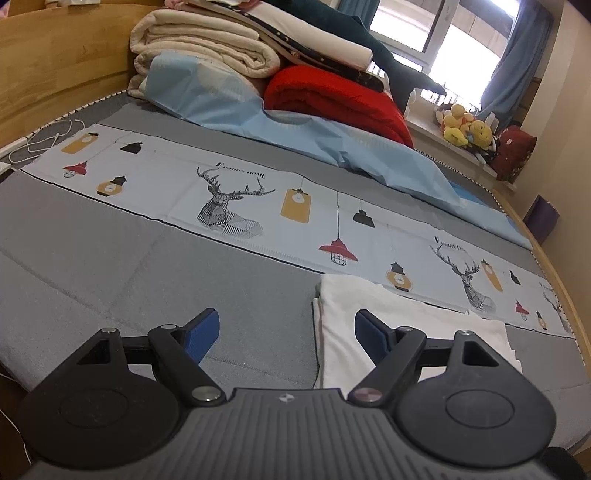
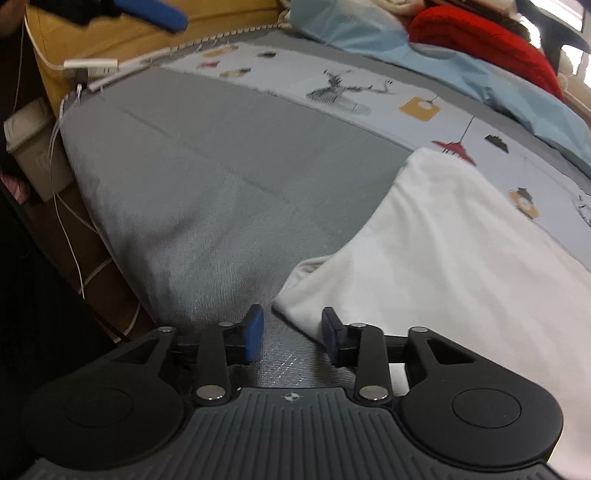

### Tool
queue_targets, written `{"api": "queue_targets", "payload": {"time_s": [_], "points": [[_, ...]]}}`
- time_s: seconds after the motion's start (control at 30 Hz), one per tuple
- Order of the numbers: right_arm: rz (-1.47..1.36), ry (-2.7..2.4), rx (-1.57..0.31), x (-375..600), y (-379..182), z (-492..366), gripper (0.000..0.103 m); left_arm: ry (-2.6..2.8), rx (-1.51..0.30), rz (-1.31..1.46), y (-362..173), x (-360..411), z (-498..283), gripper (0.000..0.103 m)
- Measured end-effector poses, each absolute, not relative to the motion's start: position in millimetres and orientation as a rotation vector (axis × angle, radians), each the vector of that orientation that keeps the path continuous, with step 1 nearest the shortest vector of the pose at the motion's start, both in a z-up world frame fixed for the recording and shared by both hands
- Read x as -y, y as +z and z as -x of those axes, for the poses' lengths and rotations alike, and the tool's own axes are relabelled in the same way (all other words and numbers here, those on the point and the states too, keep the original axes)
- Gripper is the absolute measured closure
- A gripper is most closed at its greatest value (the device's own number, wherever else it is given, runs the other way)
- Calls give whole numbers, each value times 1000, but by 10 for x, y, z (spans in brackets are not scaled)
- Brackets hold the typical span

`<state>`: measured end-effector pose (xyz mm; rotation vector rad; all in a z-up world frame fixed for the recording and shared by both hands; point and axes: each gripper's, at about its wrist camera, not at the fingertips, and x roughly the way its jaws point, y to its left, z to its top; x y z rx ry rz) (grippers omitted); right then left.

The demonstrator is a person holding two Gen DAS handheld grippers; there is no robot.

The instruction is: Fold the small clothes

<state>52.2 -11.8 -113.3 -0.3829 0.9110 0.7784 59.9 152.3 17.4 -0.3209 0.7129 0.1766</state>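
A white folded garment [image 1: 413,332] lies flat on the grey bed [image 1: 147,258], near its front edge. My left gripper [image 1: 288,332] hovers low at the garment's left edge with its jaws wide open. Its right finger is over the white cloth, its left finger over bare sheet, and nothing is gripped. In the right wrist view the garment [image 2: 443,258] fills the right side. My right gripper [image 2: 291,332] stands open at the garment's near corner, which pokes in between the blue fingertips without being pinched. A blue finger of the left gripper [image 2: 147,11] shows at the top left.
A printed band with deer and lamps [image 1: 229,199] crosses the bed. Behind it lie a light blue sheet [image 1: 229,99], a red blanket [image 1: 332,96] and stacked cream blankets [image 1: 199,48]. A wooden headboard [image 1: 55,66] and white cables [image 1: 40,140] are at the left. Plush toys [image 1: 465,125] sit on the sill.
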Motion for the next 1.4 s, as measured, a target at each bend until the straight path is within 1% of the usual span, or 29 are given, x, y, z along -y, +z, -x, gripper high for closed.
{"api": "queue_targets", "payload": {"time_s": [0.13,0.3,0.33,0.37,0.4,0.43,0.5,0.57,0.67,0.87,0.97,1.03,1.07,1.1,1.17,1.2,1.23,1.3,1.33,1.4], "points": [[450,774,-936,33,-1265,-505,64,174,-723,332,159,-1543,-616,19],[466,780,-928,23,-1269,-505,65,175,-732,367,147,-1579,-631,19],[468,783,-926,25,-1270,-503,67,175,-733,369,144,-1582,-632,19],[467,786,-924,28,-1268,-504,70,176,-734,368,145,-1581,-632,19],[462,790,-922,38,-1265,-510,81,176,-735,365,145,-1578,-632,19],[454,789,-923,50,-1260,-531,96,177,-739,357,140,-1578,-634,19],[396,782,-945,120,-1228,-604,103,184,-751,333,128,-1580,-638,19],[273,779,-970,247,-1143,-731,103,185,-773,312,97,-1601,-640,19],[161,781,-915,456,-906,-829,103,152,-810,330,24,-1680,-651,19],[-35,840,-784,924,-427,-868,103,31,-900,552,-244,-1843,-885,18],[-53,858,-758,1068,-352,-864,103,-22,-913,715,-447,-1837,-1067,17],[-15,841,-802,1082,-424,-908,103,-24,-922,834,-619,-1853,-1189,17],[15,837,-845,1063,-494,-934,103,7,-933,848,-675,-1857,-1248,17],[56,823,-865,1041,-554,-935,100,44,-938,839,-706,-1862,-1300,17],[182,783,-856,935,-660,-857,99,87,-939,825,-723,-1887,-1362,17],[238,786,-848,870,-702,-822,93,95,-941,825,-727,-1900,-1379,17],[276,801,-842,800,-743,-786,83,97,-946,823,-735,-1907,-1393,17],[316,831,-825,664,-801,-709,70,84,-958,802,-747,-1910,-1410,17],[339,854,-812,573,-839,-665,66,75,-962,788,-751,-1914,-1411,17],[391,878,-803,383,-941,-595,64,63,-975,766,-772,-1926,-1399,17]]}}
